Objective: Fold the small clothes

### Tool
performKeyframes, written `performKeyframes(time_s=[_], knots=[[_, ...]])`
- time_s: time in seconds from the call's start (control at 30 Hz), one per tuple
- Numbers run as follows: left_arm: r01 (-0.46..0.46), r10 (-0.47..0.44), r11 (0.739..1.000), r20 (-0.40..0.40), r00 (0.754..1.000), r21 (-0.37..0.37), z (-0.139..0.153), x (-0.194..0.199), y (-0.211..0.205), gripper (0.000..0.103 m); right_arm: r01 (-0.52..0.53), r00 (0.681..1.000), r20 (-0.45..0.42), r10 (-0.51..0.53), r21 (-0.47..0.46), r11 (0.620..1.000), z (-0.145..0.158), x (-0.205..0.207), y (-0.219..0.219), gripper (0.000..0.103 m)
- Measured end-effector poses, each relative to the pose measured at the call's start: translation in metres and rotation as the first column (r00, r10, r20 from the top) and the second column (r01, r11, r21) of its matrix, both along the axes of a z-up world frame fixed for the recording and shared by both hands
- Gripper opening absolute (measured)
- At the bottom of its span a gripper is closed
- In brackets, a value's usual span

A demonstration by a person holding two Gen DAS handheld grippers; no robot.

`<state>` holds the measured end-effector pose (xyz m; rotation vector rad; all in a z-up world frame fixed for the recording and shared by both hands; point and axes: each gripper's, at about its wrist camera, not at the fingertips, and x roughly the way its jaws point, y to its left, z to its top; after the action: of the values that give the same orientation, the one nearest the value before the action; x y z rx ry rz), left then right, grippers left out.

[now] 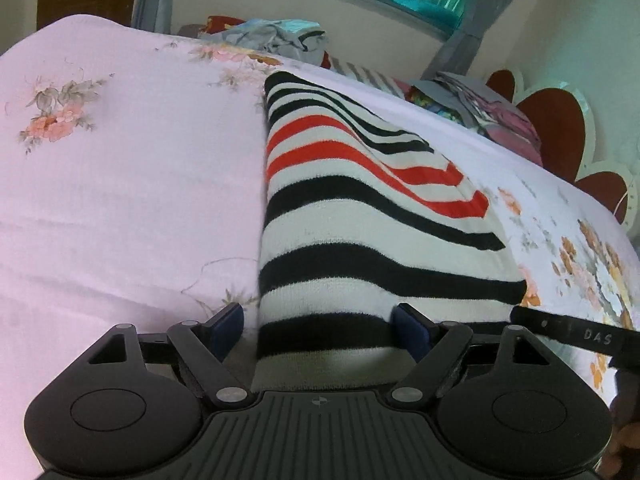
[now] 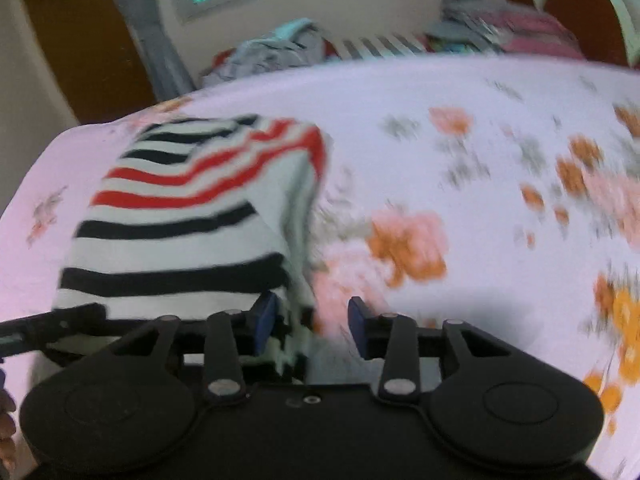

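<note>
The left gripper [image 1: 319, 330] has its jaws spread wide. The near end of the striped garment [image 1: 360, 216] lies between the blue pads [image 1: 412, 332], but no pad presses on it: the left pad sits over bare bedsheet [image 1: 120, 184], just beside the garment's straight left edge, and the right pad stands against the knit.

The right gripper [image 2: 312, 326] has its jaws partly spread. The garment's [image 2: 180, 216] right edge hangs between them, close to the left pad [image 2: 264, 320]; the view is blurred, and I cannot tell if that pad touches the cloth. The right pad stands clear over the sheet [image 2: 500, 92].

The garment, white with black and red stripes, lies folded on the bed, running from the lower centre of the left wrist view to its upper middle. Open floral sheet fills the left half of that view and the right half of the right wrist view. A heap of clothes [image 1: 276, 36] lies at the bed's far edge, upper centre.
</note>
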<state>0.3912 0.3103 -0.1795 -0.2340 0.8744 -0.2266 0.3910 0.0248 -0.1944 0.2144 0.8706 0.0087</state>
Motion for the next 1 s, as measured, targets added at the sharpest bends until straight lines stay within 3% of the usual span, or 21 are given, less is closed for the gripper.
performKeyframes(time_s=[0.27, 0.33, 0.6, 0.73, 1.0], knots=[[0.019, -0.019, 1.0, -0.012, 1.0, 0.013, 0.004, 0.003, -0.002, 0.083, 0.003, 1.0, -0.005, -0.004, -0.073, 0.997, -0.007, -0.005, 0.009, 0.043], [0.014, -0.014, 1.0, -0.023, 1.0, 0.02, 0.004, 0.004, -0.002, 0.095, -0.001, 1.0, 0.003, 0.001, -0.107, 0.994, -0.008, -0.005, 0.015, 0.043], [0.004, 0.001, 0.998, -0.081, 0.997, 0.063, 0.003, 0.007, -0.011, 0.103, -0.001, 1.0, -0.005, 0.0, -0.151, 0.988, -0.006, -0.005, 0.022, 0.043], [-0.034, 0.048, 0.993, -0.116, 0.992, 0.117, 0.002, 0.009, -0.017, 0.103, -0.009, 1.0, -0.013, 0.007, -0.151, 0.988, -0.005, -0.003, 0.021, 0.045], [-0.086, 0.11, 0.965, -0.082, 0.991, 0.247, 0.025, -0.015, -0.033, 0.103, -0.045, 0.999, -0.002, 0.045, -0.175, 0.984, 0.009, -0.006, 0.022, 0.048]])
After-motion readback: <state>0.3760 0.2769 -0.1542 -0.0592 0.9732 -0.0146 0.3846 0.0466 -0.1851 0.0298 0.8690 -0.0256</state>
